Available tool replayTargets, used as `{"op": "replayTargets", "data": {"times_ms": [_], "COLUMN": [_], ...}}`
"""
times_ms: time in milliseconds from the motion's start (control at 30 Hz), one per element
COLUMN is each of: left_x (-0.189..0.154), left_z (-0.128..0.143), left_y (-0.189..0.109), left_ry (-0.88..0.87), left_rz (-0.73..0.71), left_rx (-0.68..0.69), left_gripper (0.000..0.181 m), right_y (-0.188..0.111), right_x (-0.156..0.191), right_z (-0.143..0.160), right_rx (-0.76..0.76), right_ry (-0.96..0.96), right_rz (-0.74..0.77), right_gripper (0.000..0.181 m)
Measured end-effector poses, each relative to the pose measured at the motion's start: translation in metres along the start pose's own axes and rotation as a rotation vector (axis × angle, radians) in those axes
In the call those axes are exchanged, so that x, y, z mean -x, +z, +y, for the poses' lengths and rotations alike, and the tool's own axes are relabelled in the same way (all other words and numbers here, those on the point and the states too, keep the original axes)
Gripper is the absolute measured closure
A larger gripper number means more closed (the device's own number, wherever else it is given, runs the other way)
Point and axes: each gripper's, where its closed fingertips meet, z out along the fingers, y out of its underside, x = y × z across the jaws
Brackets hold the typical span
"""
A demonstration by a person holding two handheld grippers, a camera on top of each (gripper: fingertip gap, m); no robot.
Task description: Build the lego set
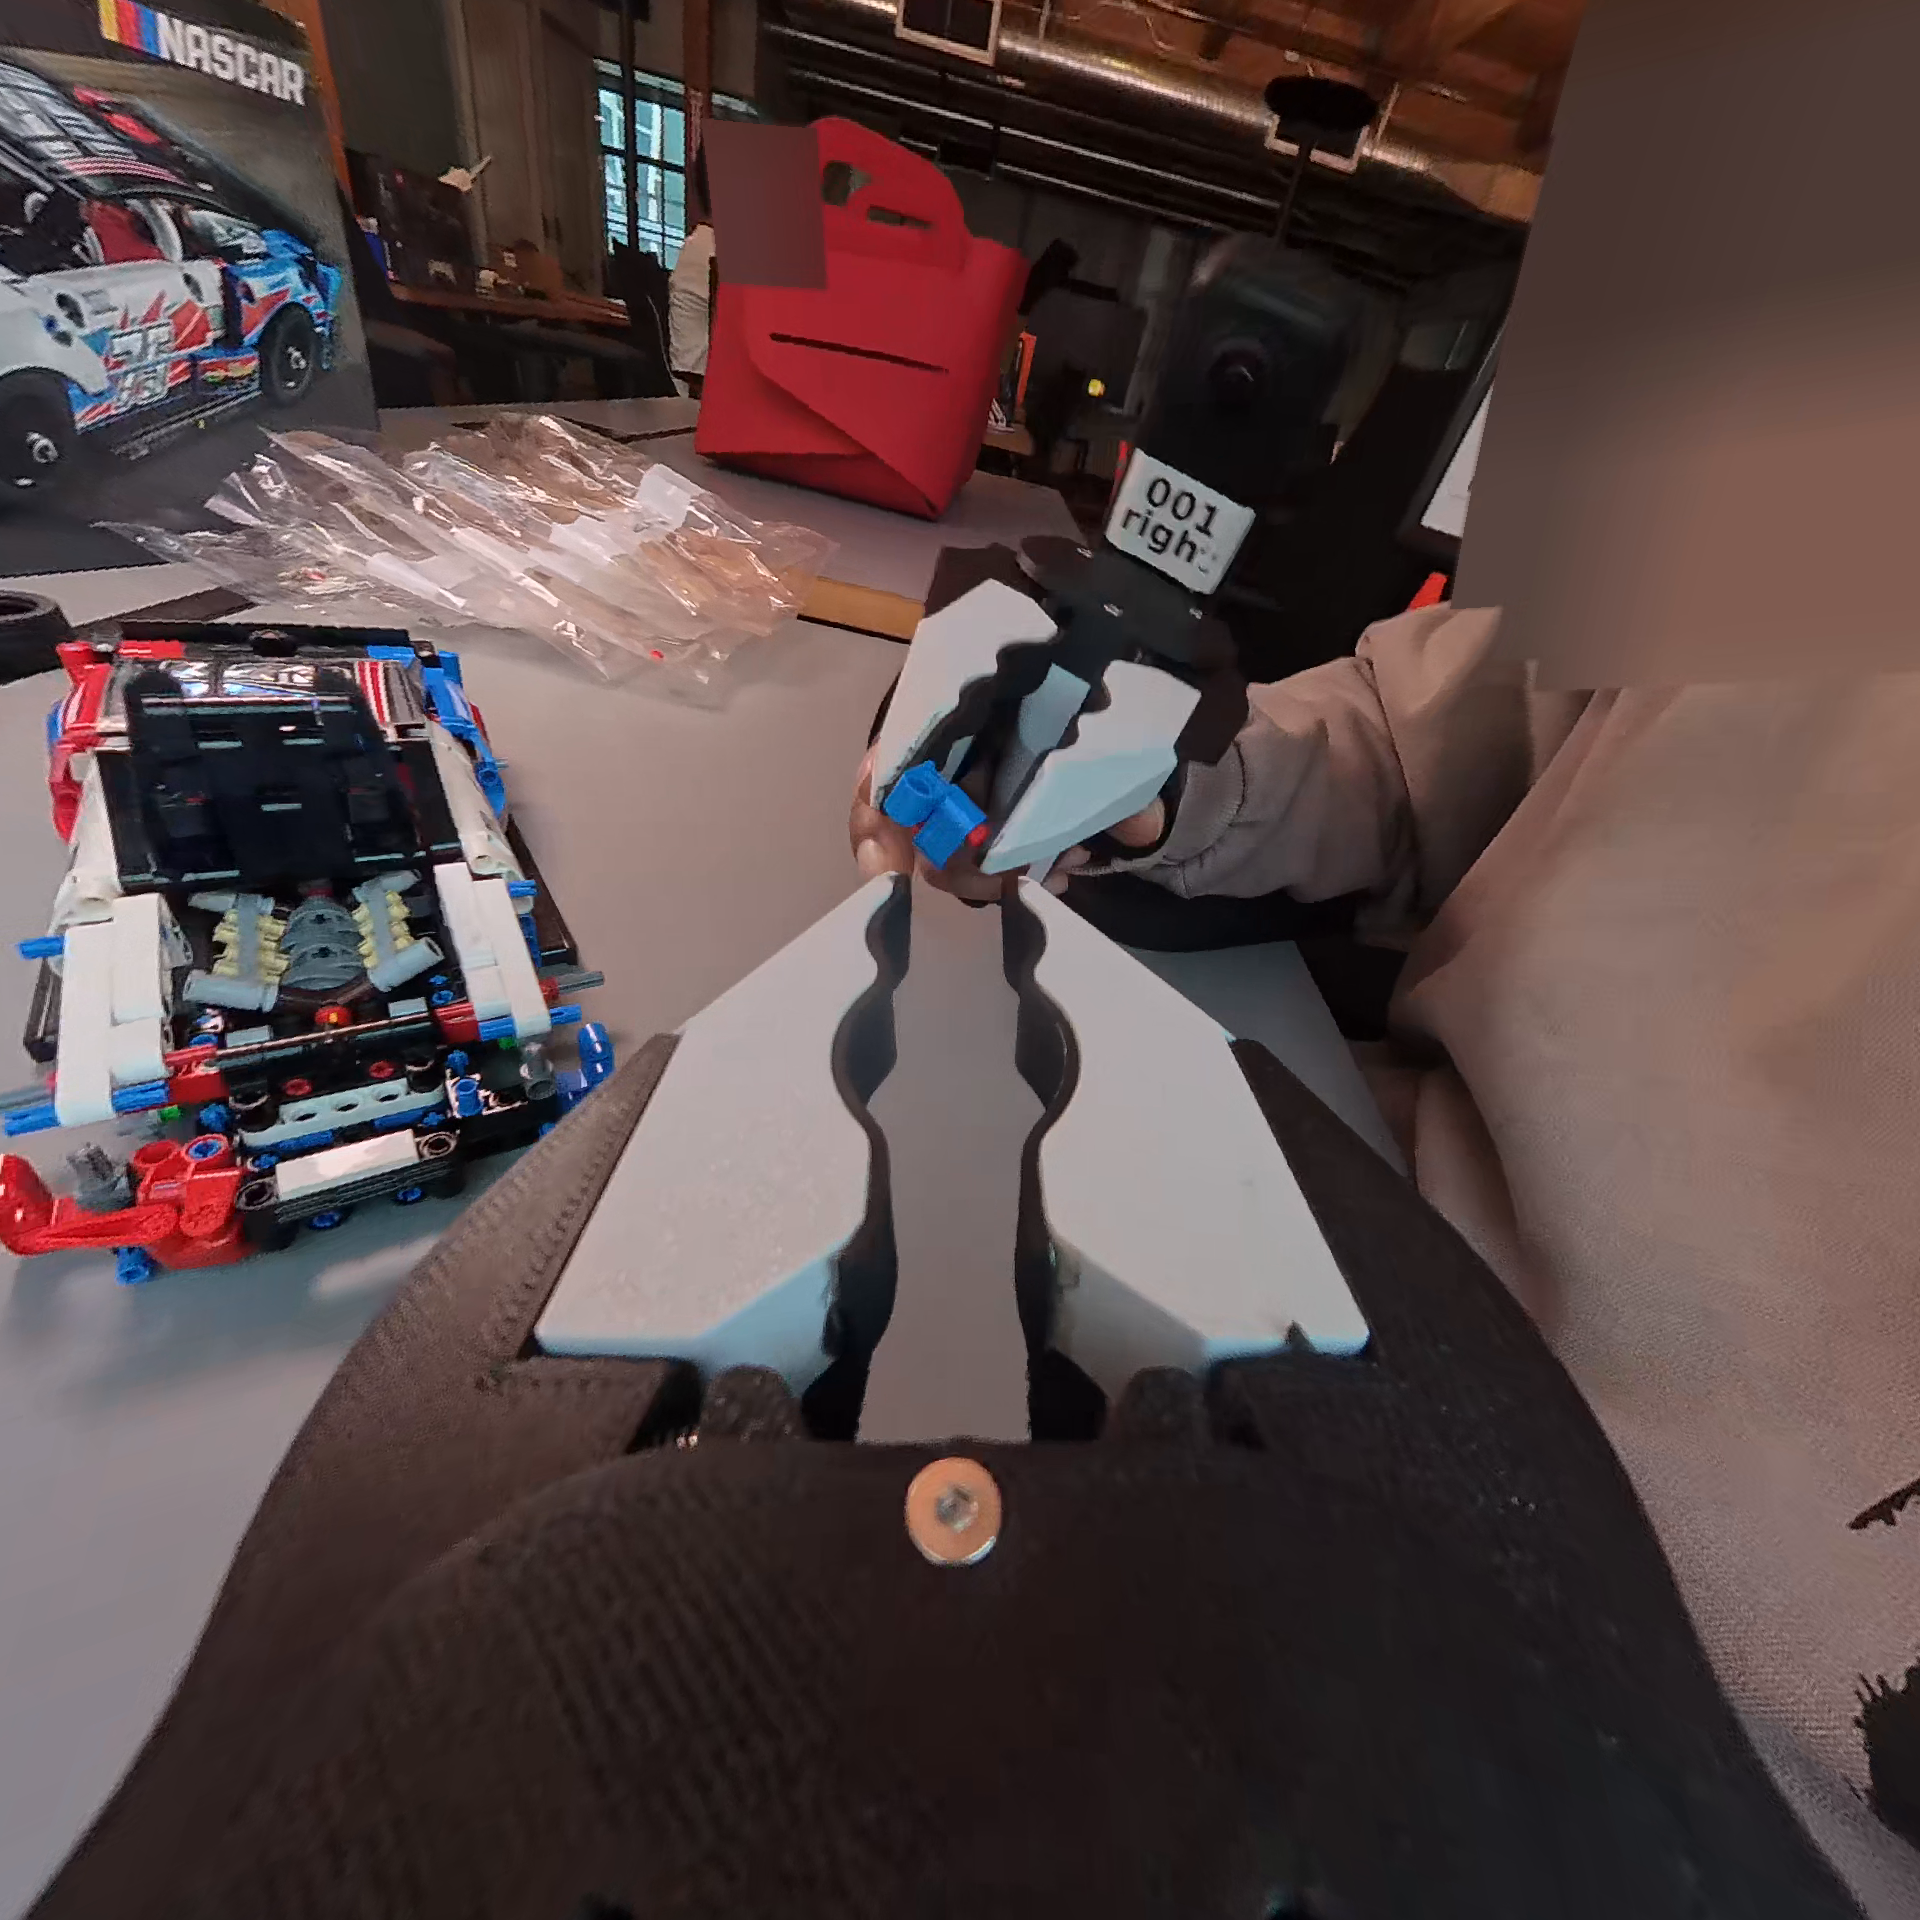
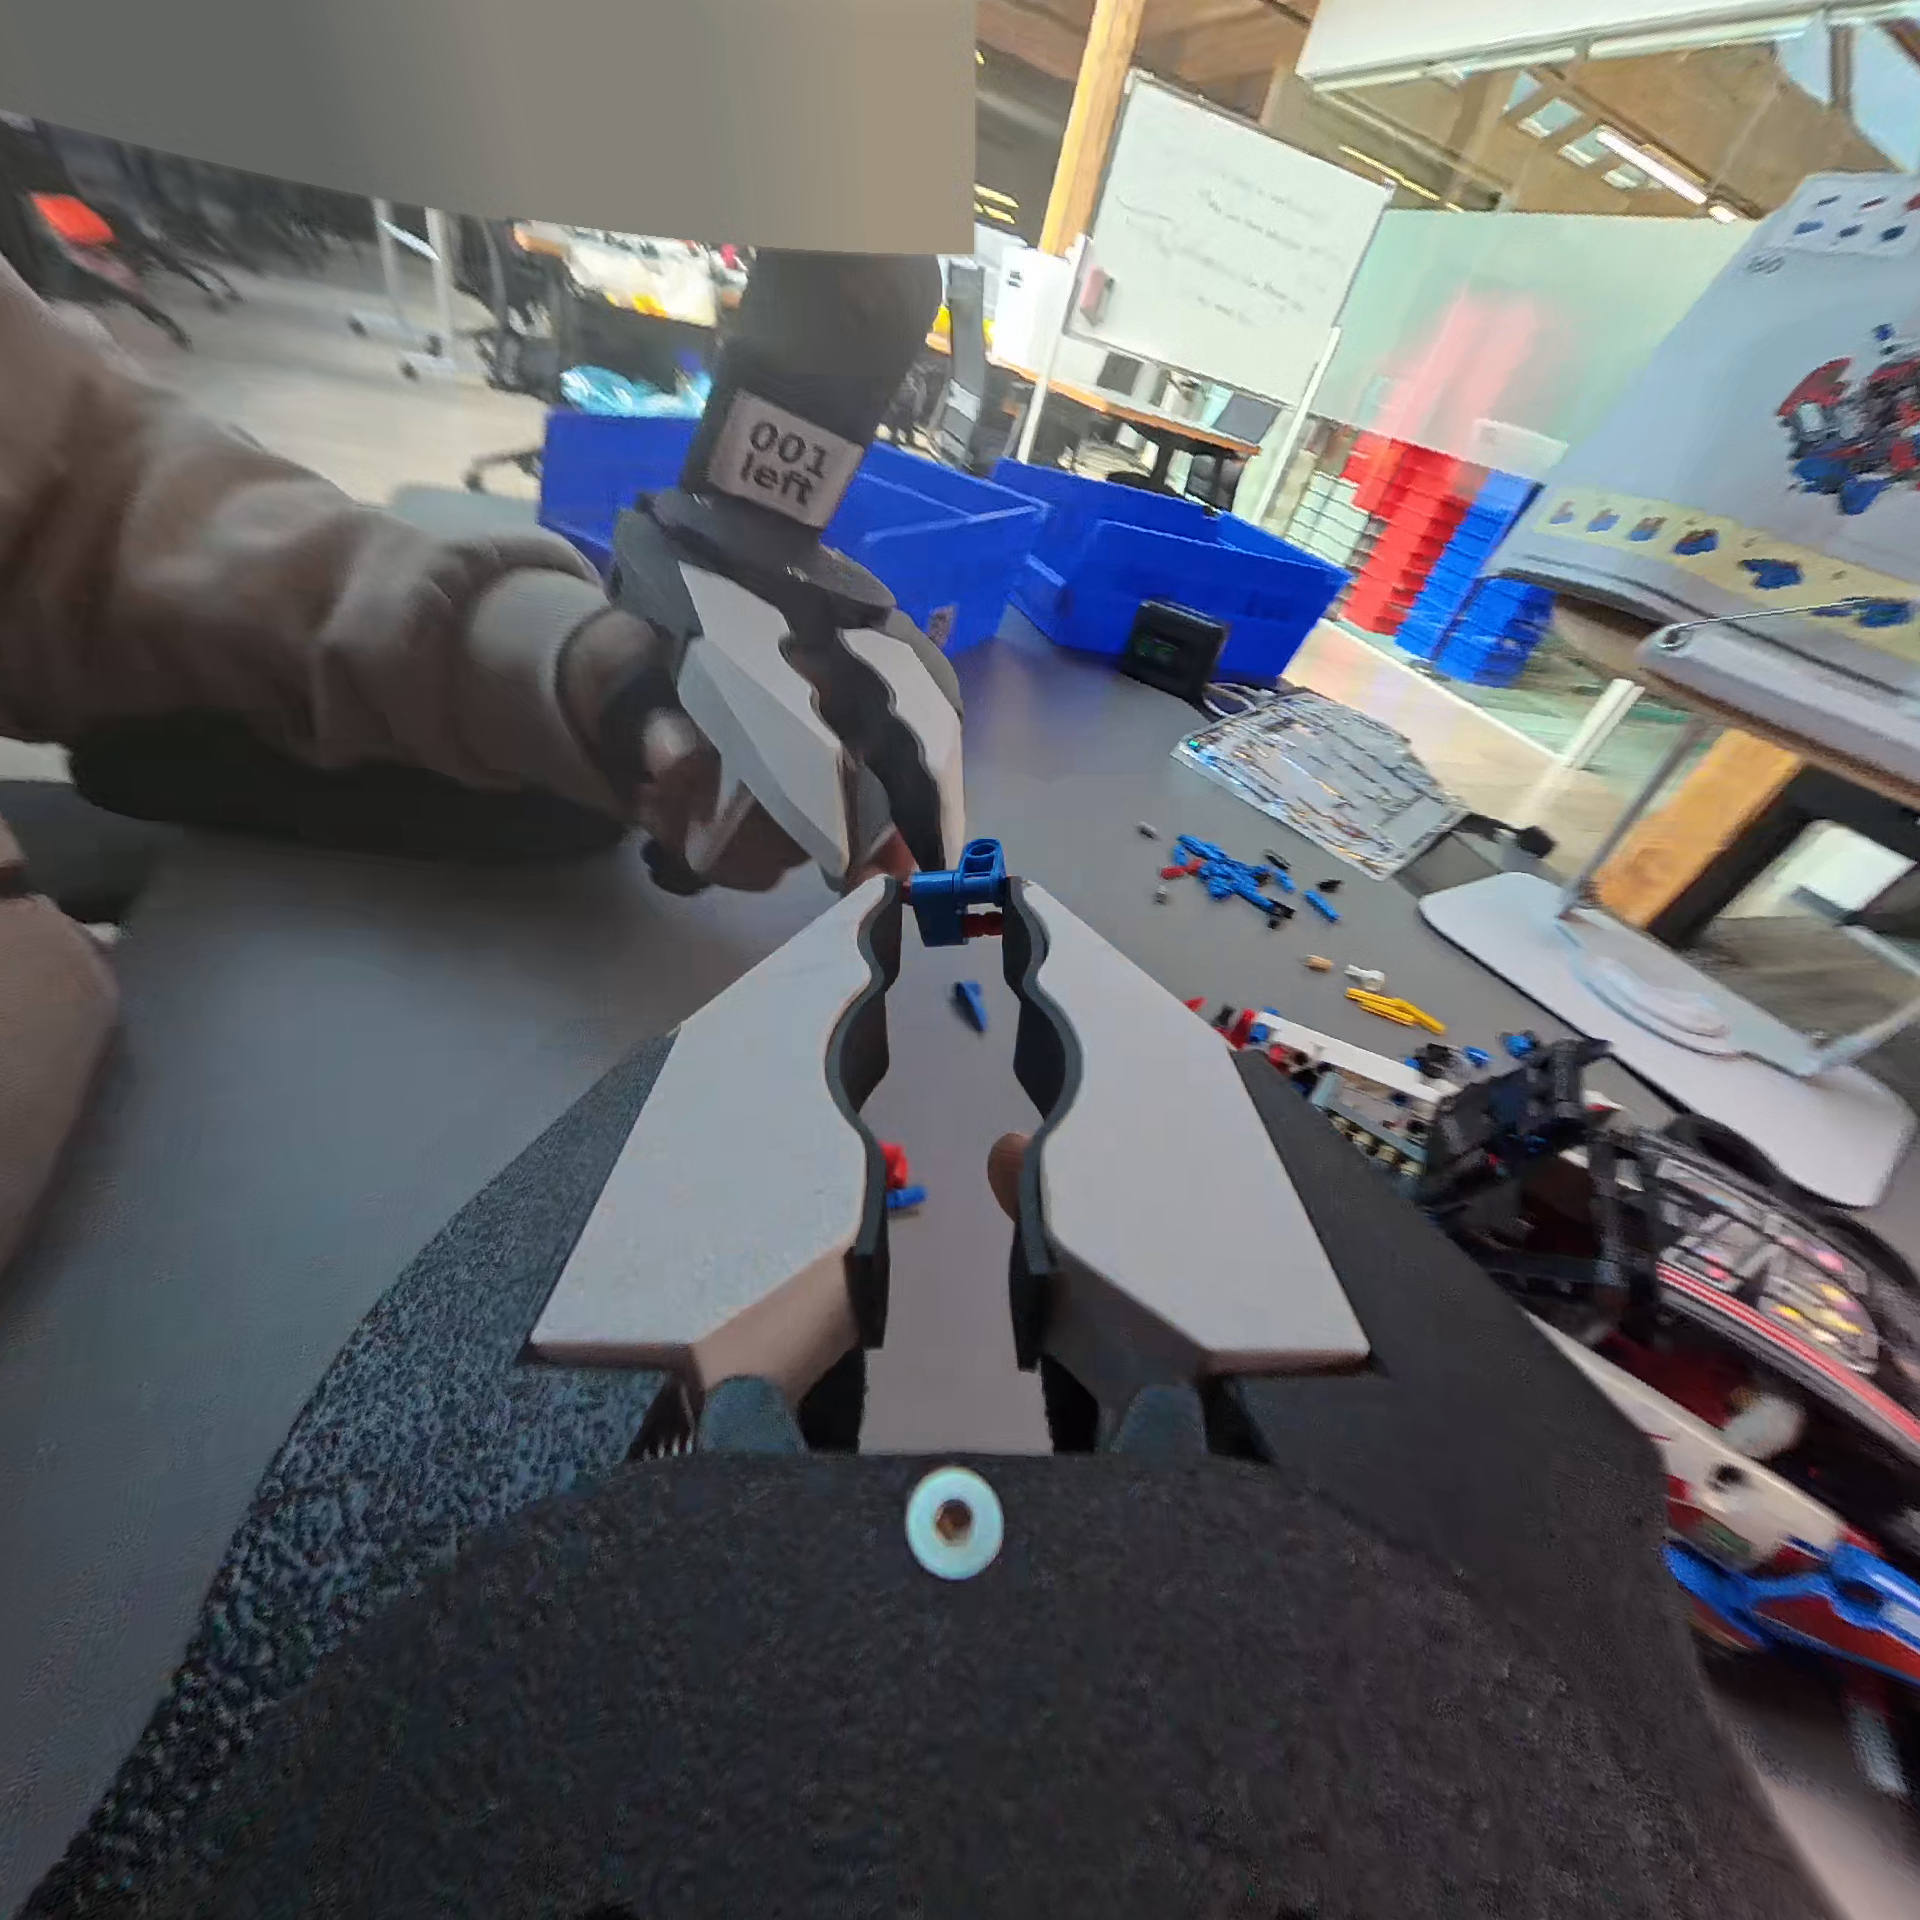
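Closest to the right wrist camera, the right gripper (image 2: 954, 902) pinches a small blue connector (image 2: 951, 894) at its fingertips, with a red pin showing on the piece's side. Facing it tip to tip, the left gripper (image 1: 956, 883) holds nothing, its jaws a narrow gap apart.

On the desk (image 1: 665, 790) to the left sits the race car model (image 1: 281, 935), far along: the black roof, white side panels and grey engine block are in place, while the front end stays an open frame of bare pins and red arms. Empty clear bags (image 1: 499, 530) lie beyond it. Loose blue, black and yellow parts (image 2: 1236, 878) are scattered on the desk, so a fair share of building is probably left, though the car's far side is too blurred to judge.
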Motion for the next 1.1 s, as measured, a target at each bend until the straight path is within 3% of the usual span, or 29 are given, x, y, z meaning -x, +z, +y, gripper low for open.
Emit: {"op": "replayTargets", "data": {"times_ms": [167,267,433,533,667,767,900,1000,1100], "left_x": [0.022,0.024,0.021,0.014,0.000,-0.009,-0.016,-0.011,0.011], "left_z": [0.005,0.016,0.021,0.015,0.004,-0.002,-0.002,-0.001,0.003], "left_y": [0.002,0.008,0.010,0.007,0.002,-0.001,0.000,-0.001,-0.001], "left_ry": [-0.146,-0.203,-0.224,-0.237,-0.254,-0.243,-0.219,-0.228,-0.243], "left_rz": [-0.108,-0.113,-0.081,-0.019,0.110,0.174,0.198,0.176,0.043], "left_rx": [0.008,0.045,0.066,0.047,-0.015,-0.040,-0.035,-0.037,-0.027], "left_gripper": [0.162,0.158,0.172,0.174,0.175,0.176,0.176,0.176,0.179], "right_y": [0.008,0.012,0.012,0.011,0.005,-0.001,0.000,0.001,0.003], "right_x": [-0.004,-0.003,-0.003,0.003,0.012,0.014,0.024,0.020,0.004], "right_z": [0.024,0.027,0.027,0.018,0.005,-0.003,-0.003,0.000,0.006], "right_rx": [0.179,0.224,0.248,0.151,0.002,-0.071,-0.064,-0.046,0.002], "right_ry": [-0.345,-0.432,-0.518,-0.383,0.023,0.230,0.280,0.263,0.222], "right_rz": [0.156,0.196,0.233,0.163,-0.063,-0.184,-0.248,-0.208,-0.092], "right_gripper": [0.166,0.166,0.165,0.164,0.153,0.159,0.174,0.176,0.177]}}
